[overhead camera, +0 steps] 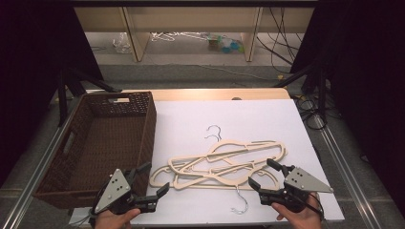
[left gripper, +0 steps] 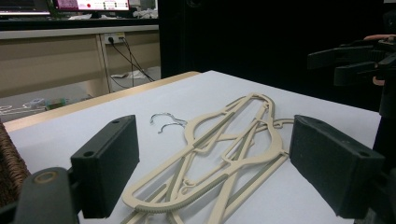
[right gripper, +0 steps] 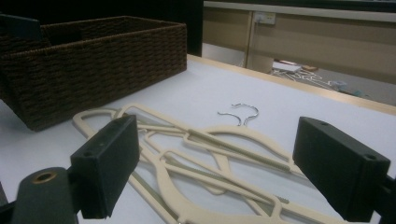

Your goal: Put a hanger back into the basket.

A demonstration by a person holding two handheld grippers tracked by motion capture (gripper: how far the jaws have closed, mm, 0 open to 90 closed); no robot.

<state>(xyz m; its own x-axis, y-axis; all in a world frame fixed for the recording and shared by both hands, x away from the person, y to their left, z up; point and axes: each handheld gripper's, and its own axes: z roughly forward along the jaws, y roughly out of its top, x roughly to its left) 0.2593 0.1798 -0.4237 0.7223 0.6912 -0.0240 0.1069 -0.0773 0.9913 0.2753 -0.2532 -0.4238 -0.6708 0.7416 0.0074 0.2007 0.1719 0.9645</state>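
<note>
Overhead, in the high view, a pile of cream hangers [overhead camera: 224, 164] lies on the white sheet [overhead camera: 248, 119] that covers the table, just right of a brown wicker basket [overhead camera: 102, 143]. Two wire hooks point away from the person and a third points toward the near edge. The left gripper [overhead camera: 148, 180] sits at the basket's near right corner with its jaws spread wide and nothing between them, close to the left end of the pile. The right gripper [overhead camera: 263, 174] hovers at the pile's near right end, jaws equally wide and empty.

From the left gripper view, both black jaws stand apart with the hangers [left gripper: 224, 154] on the sheet beyond them, untouched; the other gripper [left gripper: 355, 60] shows at the upper right.

From the right gripper view, the jaws are likewise spread and empty, the hangers [right gripper: 205, 158] lying ahead and the basket [right gripper: 93, 65] beyond at the left.
</note>
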